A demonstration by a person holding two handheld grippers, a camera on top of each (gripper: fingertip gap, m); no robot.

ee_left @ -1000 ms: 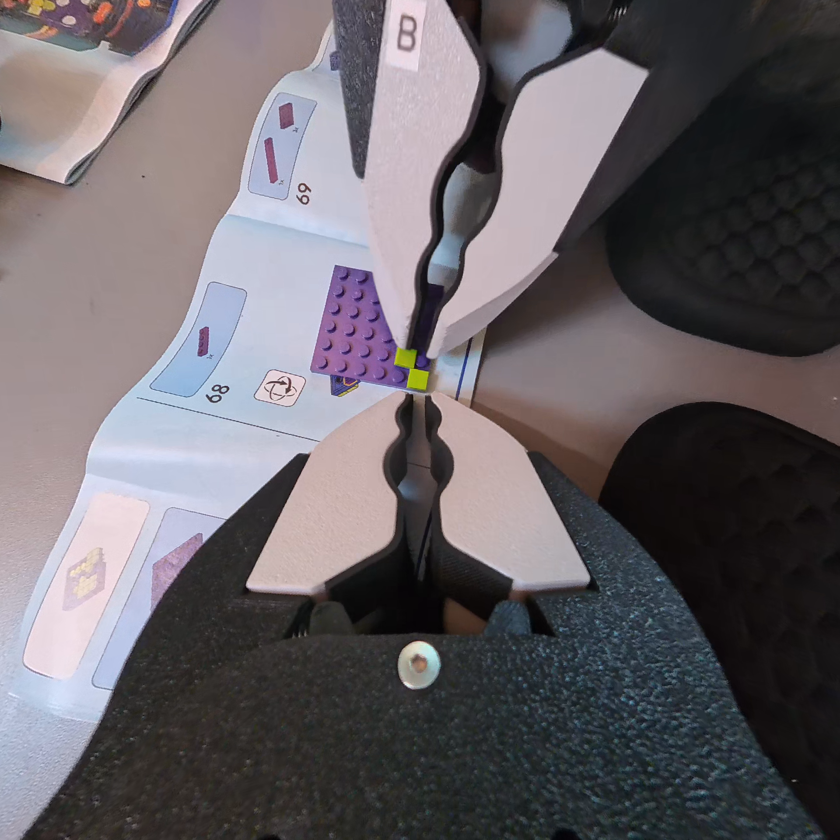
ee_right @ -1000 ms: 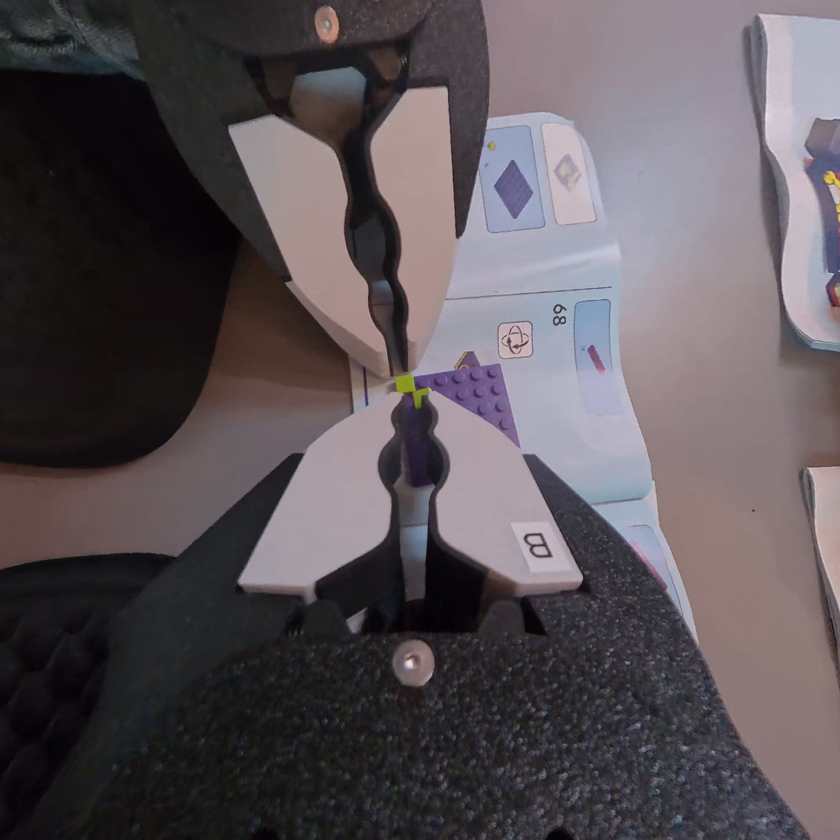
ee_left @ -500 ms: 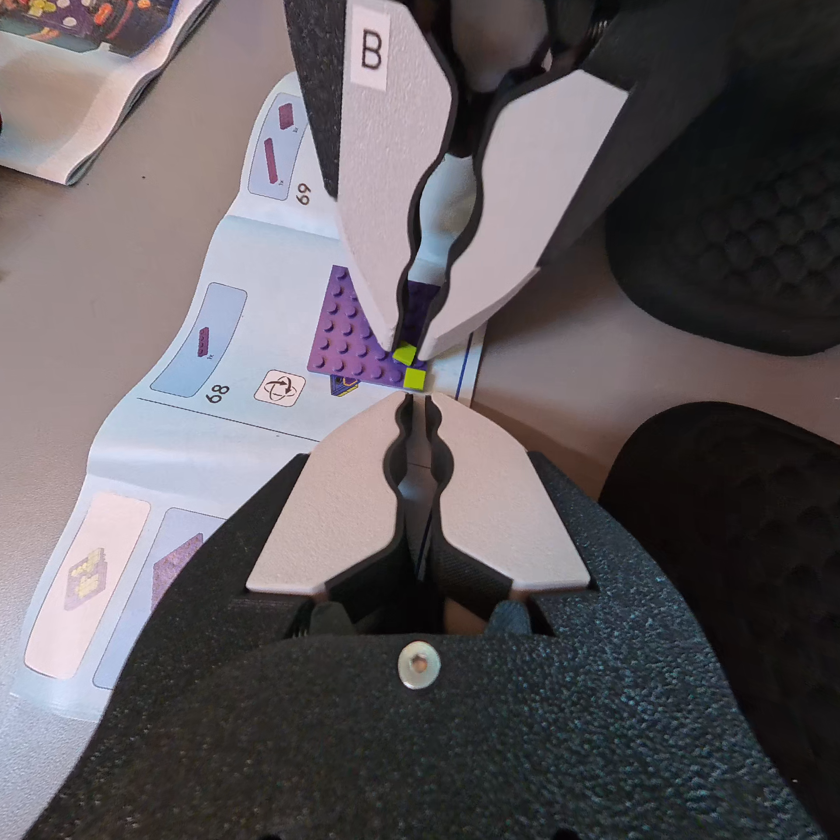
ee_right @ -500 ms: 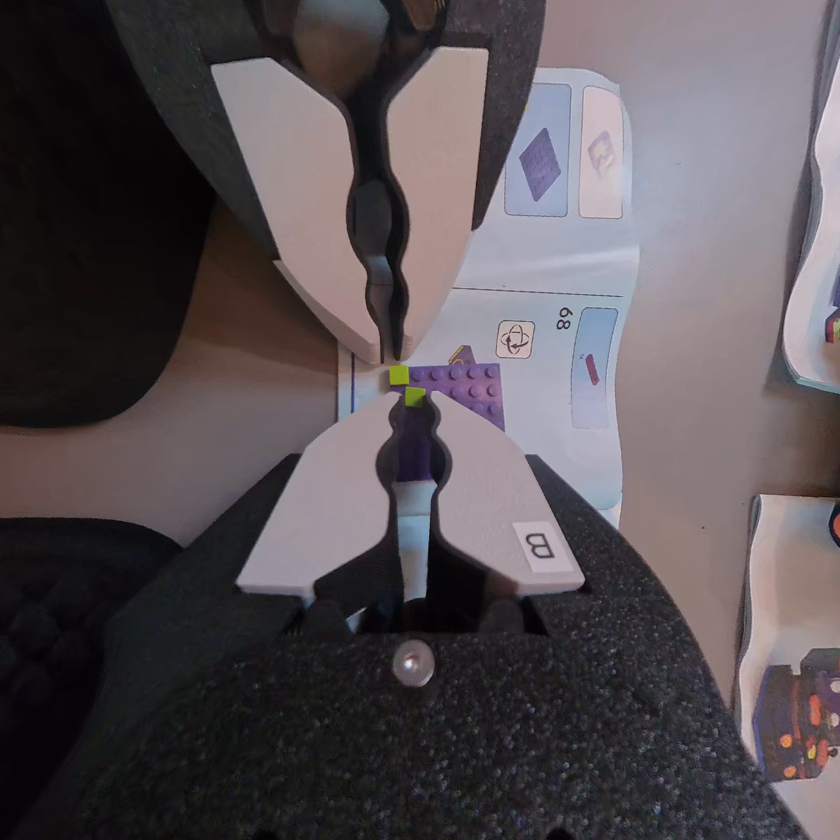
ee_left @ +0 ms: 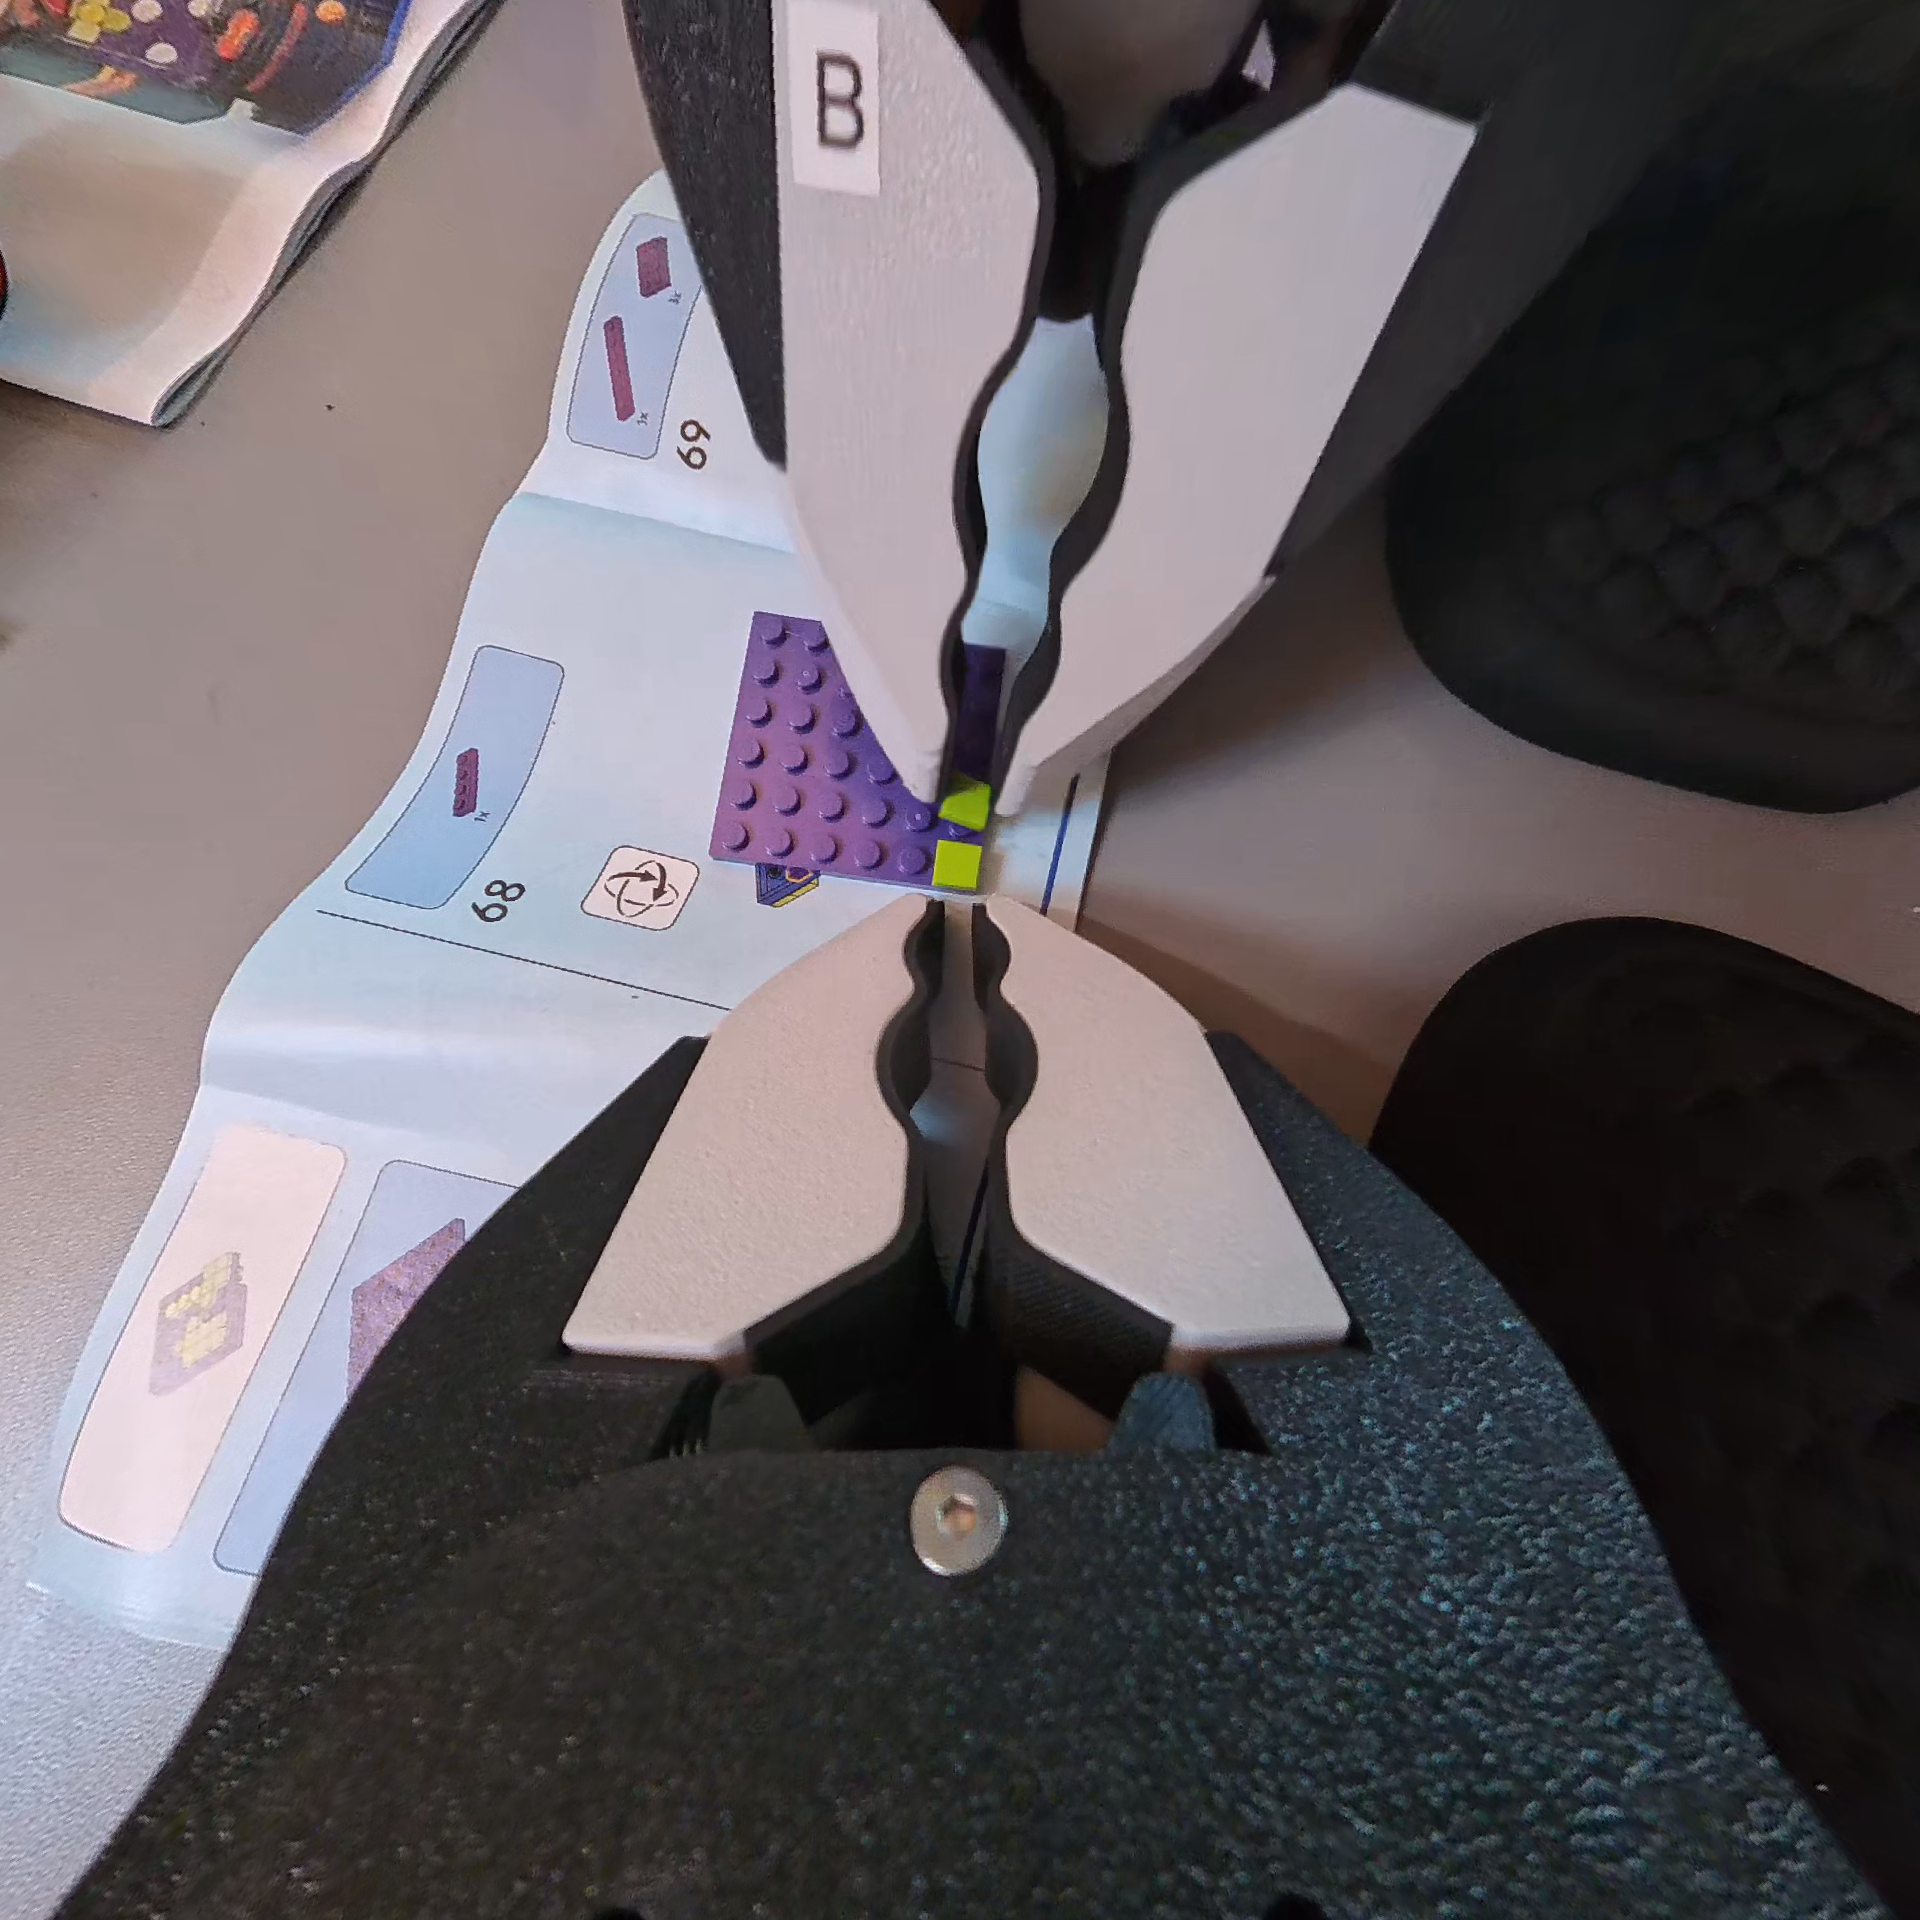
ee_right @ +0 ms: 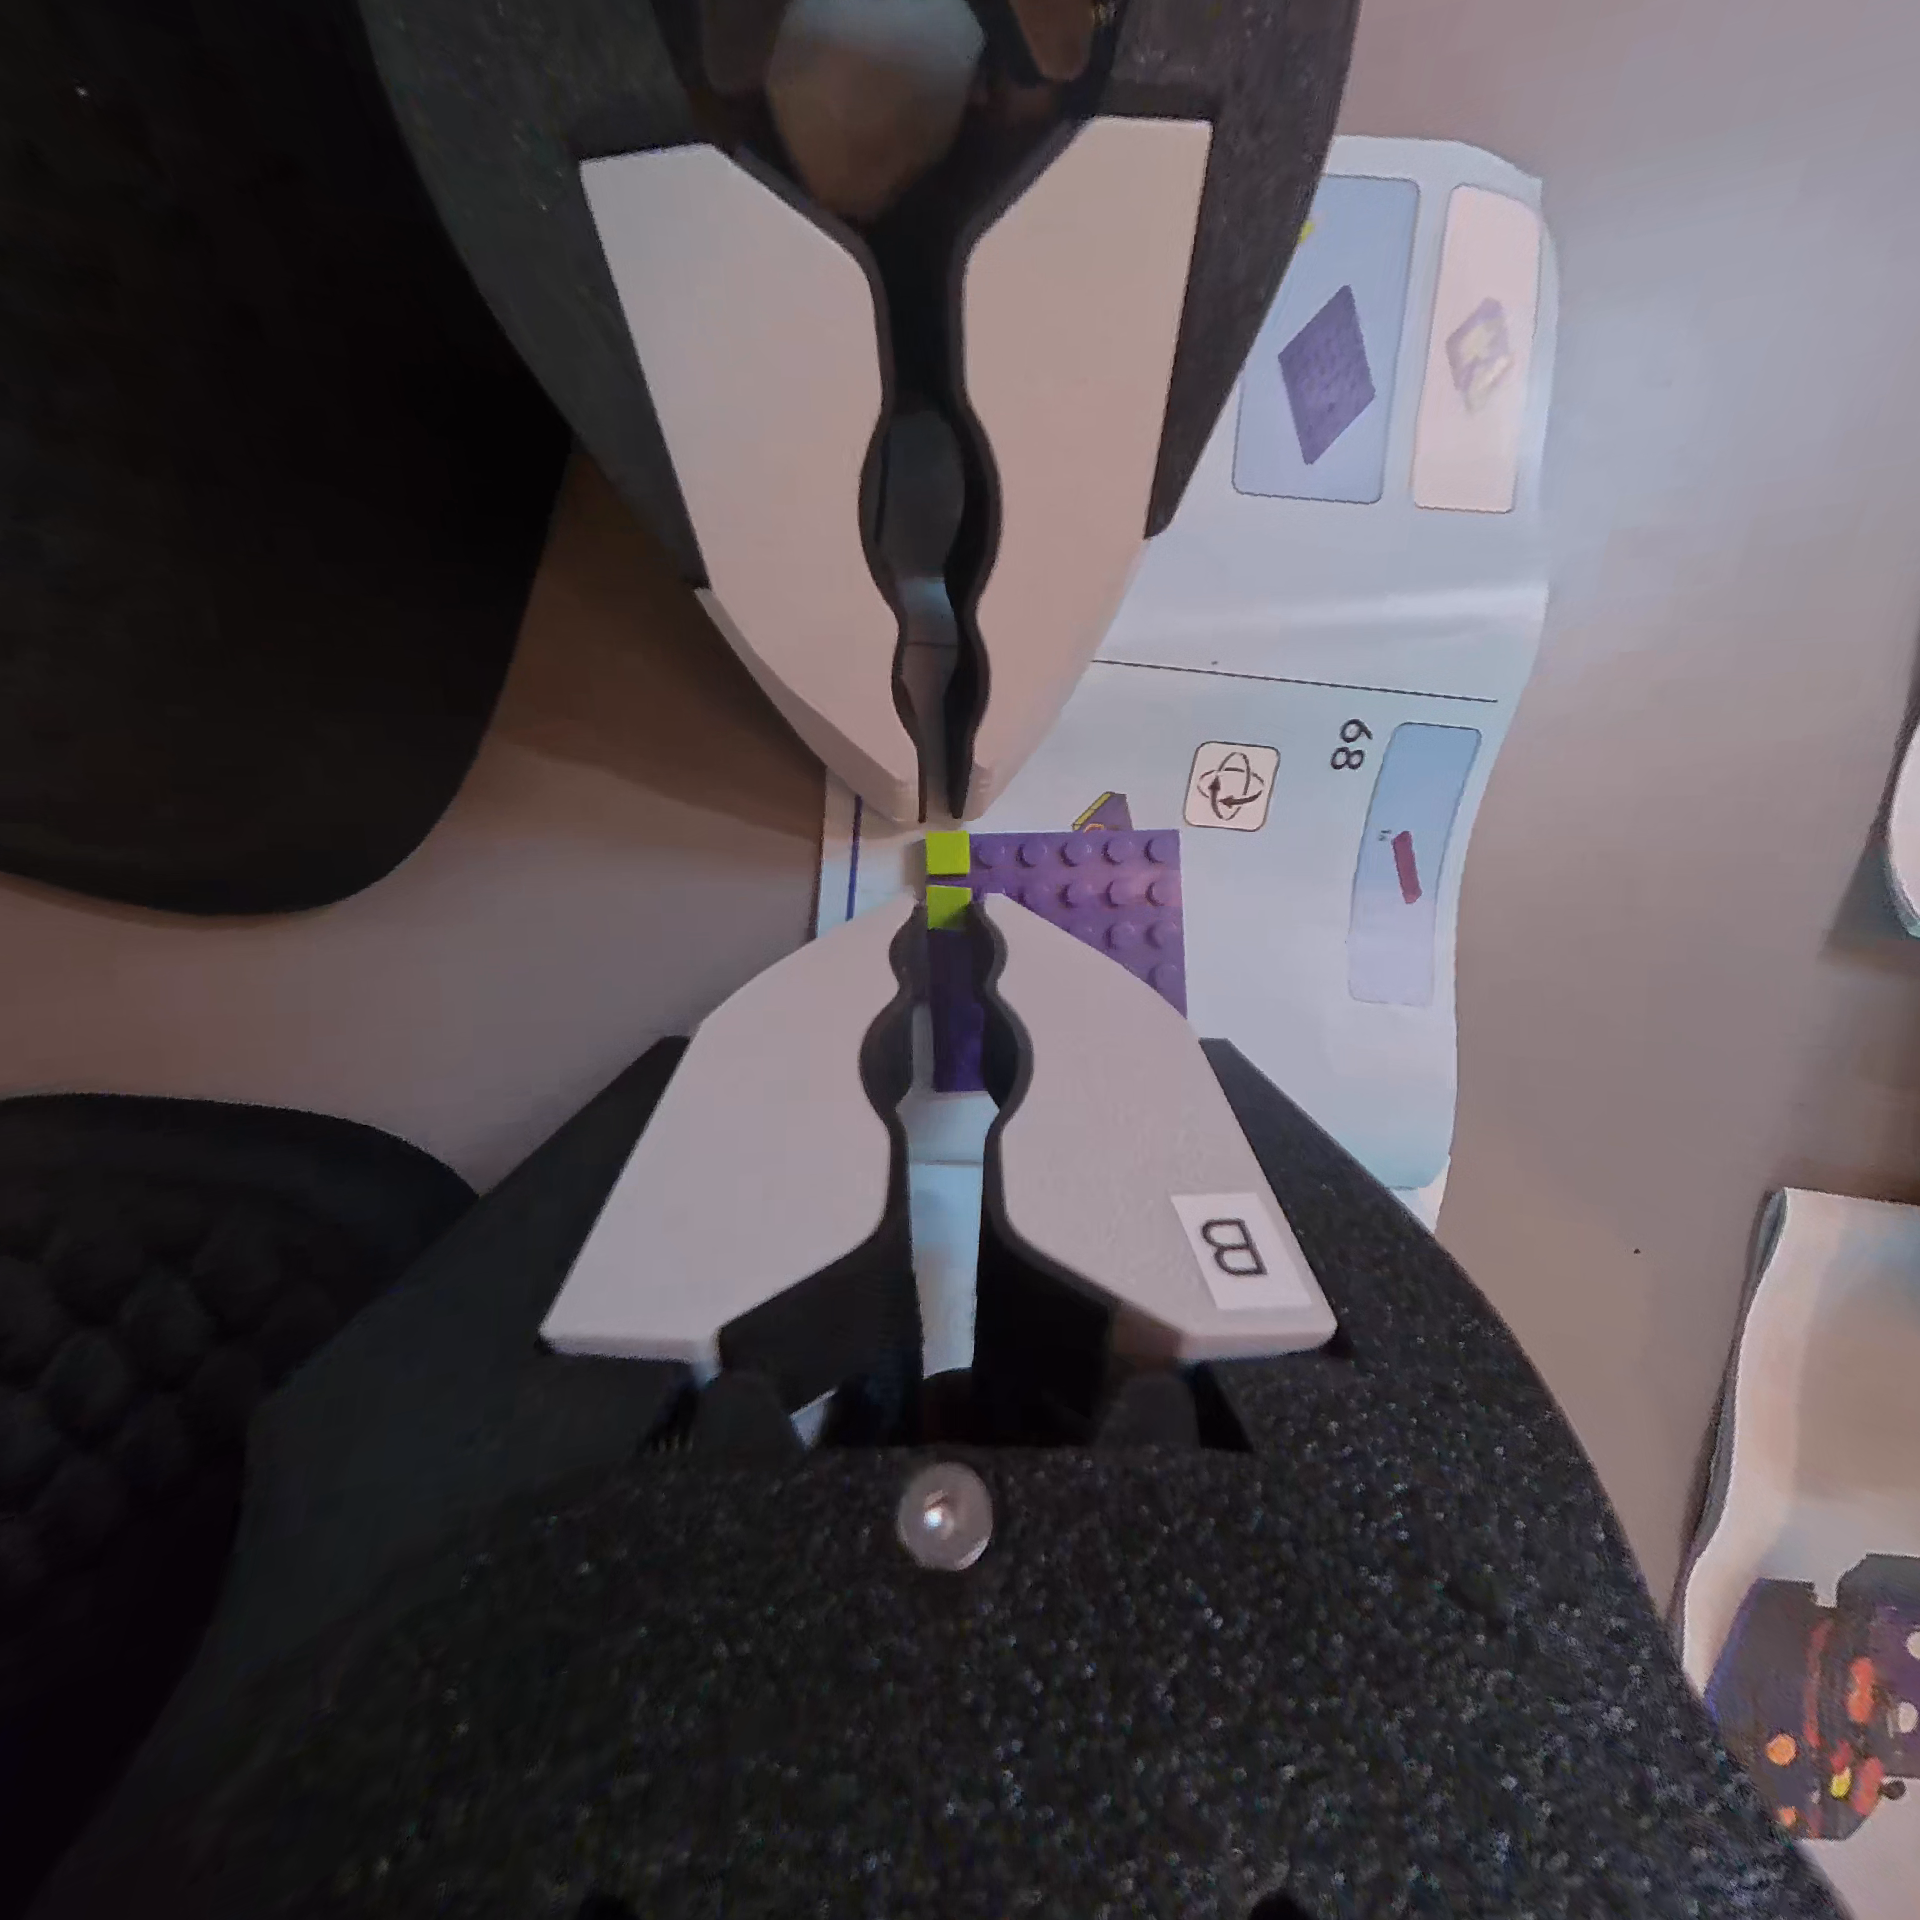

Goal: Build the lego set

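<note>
Glossy studded plastic plate (ee_left: 805, 764) lies on a smooth paper booklet (ee_left: 447, 1039); the matt tabletop (ee_left: 187, 644) looks smooth.

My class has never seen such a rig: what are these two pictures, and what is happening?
No robot here: a person holds a two-finger gripper in each hand, each with a camera looking along its fingers. Each picture shows its own gripper at the bottom and the other facing it. The left gripper is nearly closed; I cannot tell whether it grips anything. The right gripper pinches a lime tile over a corner of the purple plate, beside a second lime tile already on it. Beneath is an open booklet on a grey table.
</note>
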